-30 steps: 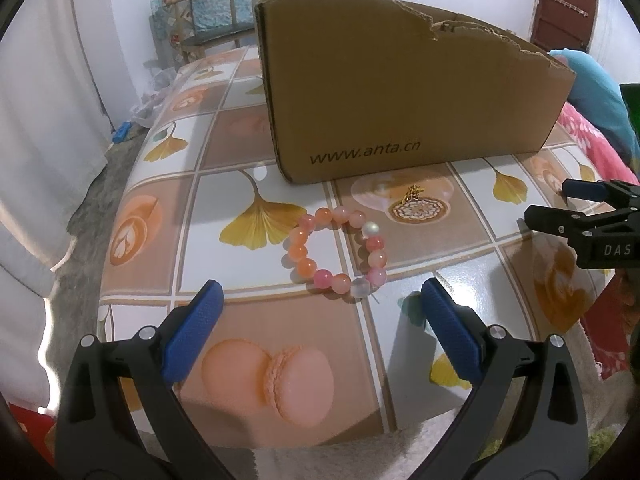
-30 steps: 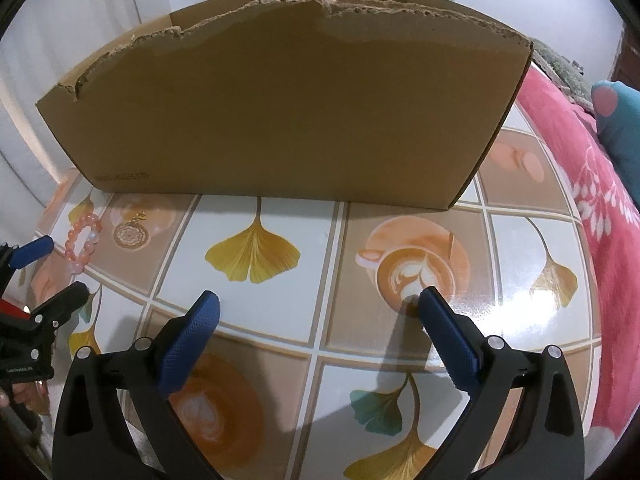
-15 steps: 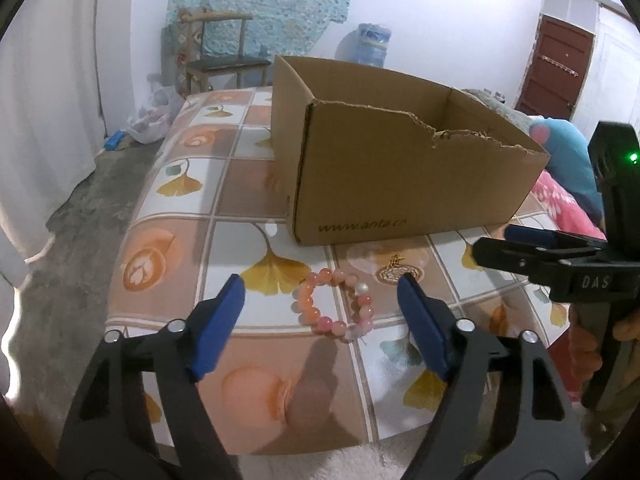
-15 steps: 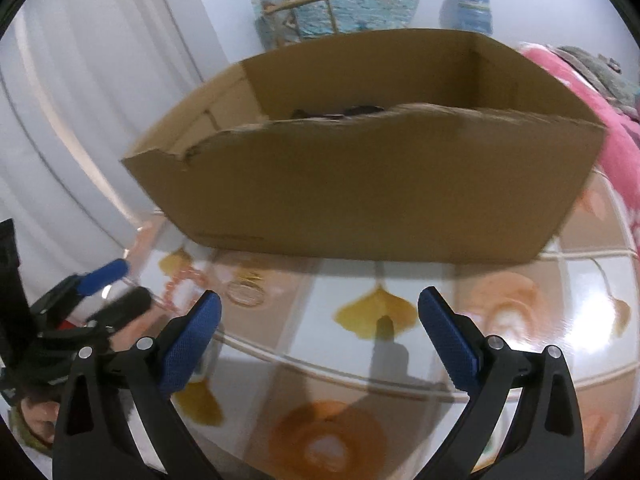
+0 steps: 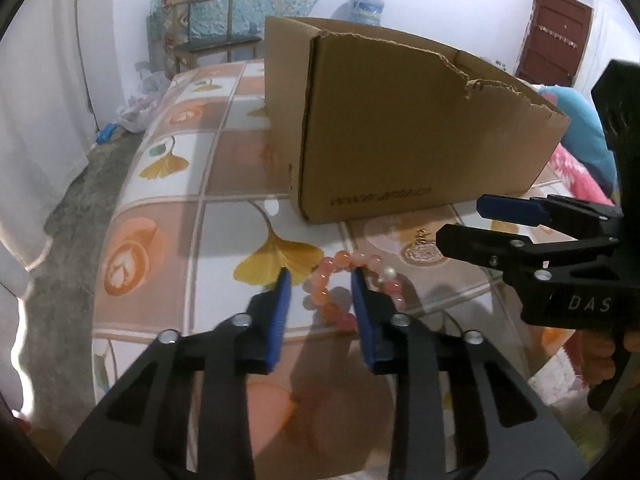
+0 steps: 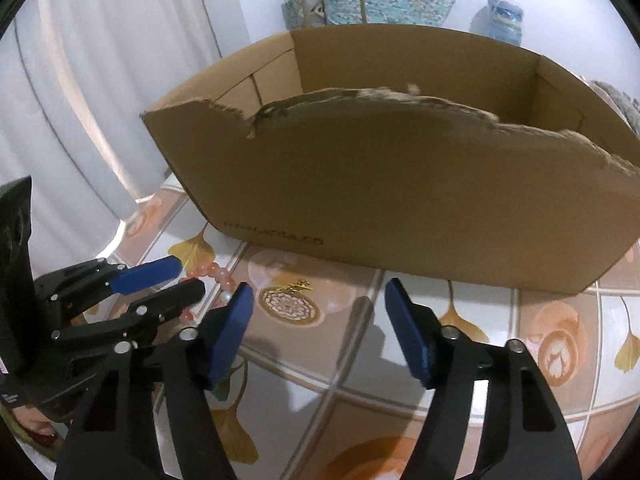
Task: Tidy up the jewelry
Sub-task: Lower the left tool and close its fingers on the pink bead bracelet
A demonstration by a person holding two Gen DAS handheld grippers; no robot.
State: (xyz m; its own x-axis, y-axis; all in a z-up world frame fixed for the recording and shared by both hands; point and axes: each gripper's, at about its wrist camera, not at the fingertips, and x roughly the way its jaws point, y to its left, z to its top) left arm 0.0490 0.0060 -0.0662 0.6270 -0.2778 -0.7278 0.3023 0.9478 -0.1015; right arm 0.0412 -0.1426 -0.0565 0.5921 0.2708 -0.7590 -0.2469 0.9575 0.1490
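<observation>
The left gripper [image 5: 320,276] is low over the counter [image 5: 160,248], which carries a cloth with printed ginkgo leaves and coffee cups. Its two blue fingers [image 5: 280,312] stand apart with a narrow gap between them, and they are placed on both sides of one part of the pink bead bracelet [image 5: 324,296]. The near left arc of the bracelet lies in this gap. The fingers are not pressed together, and I cannot tell if they already touch the beads. The bracelet lies flat on the counter, in front of the near left corner of the cardboard box [image 5: 400,140], and it has some pale beads on its right side.

Just beside the bracelet, to the right, a small gold pendant [image 5: 422,236] lies on the counter, at the top edge of a round printed pattern. In the right wrist view the same pendant [image 6: 298,286] is seen close to the front wall of the box [image 6: 400,184], but apart from it.

The right gripper [image 6: 320,312] is held above the counter with its fingers [image 6: 408,332] wide apart and holding nothing. It is pointed to the pendant and the box. In the left view the right gripper [image 5: 468,224] comes in from the right side, near the pendant. The box is open at the top and its front edge is torn.
</observation>
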